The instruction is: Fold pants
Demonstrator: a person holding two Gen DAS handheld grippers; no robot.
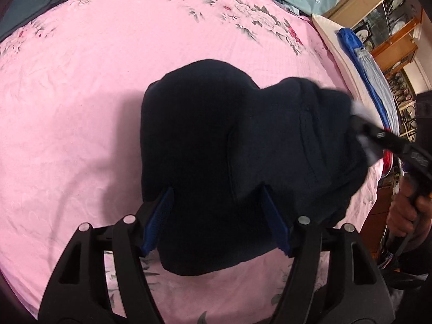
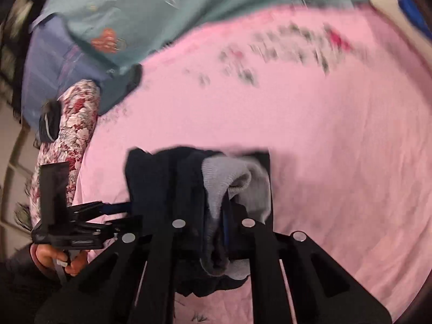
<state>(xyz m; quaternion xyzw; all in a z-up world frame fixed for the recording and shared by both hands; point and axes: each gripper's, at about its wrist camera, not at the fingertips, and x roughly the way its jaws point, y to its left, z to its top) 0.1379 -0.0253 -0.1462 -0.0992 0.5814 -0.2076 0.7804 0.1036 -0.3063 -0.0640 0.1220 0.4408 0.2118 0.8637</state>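
Pink bedsheet [image 2: 324,140]; pants' [image 2: 167,178] grey lining, perhaps.

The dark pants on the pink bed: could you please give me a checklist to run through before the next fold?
1. Right gripper shut on the pants, grey lining bunched between its fingers: ok.
2. Left gripper clamped on the pants: not ok; fingers stand apart with the fabric between them.
3. Pants lying flat: not ok, bunched in a mound.
4. Pink sheet around the pants bare for laying them out: ok.
5. Legs aligned: cannot tell.
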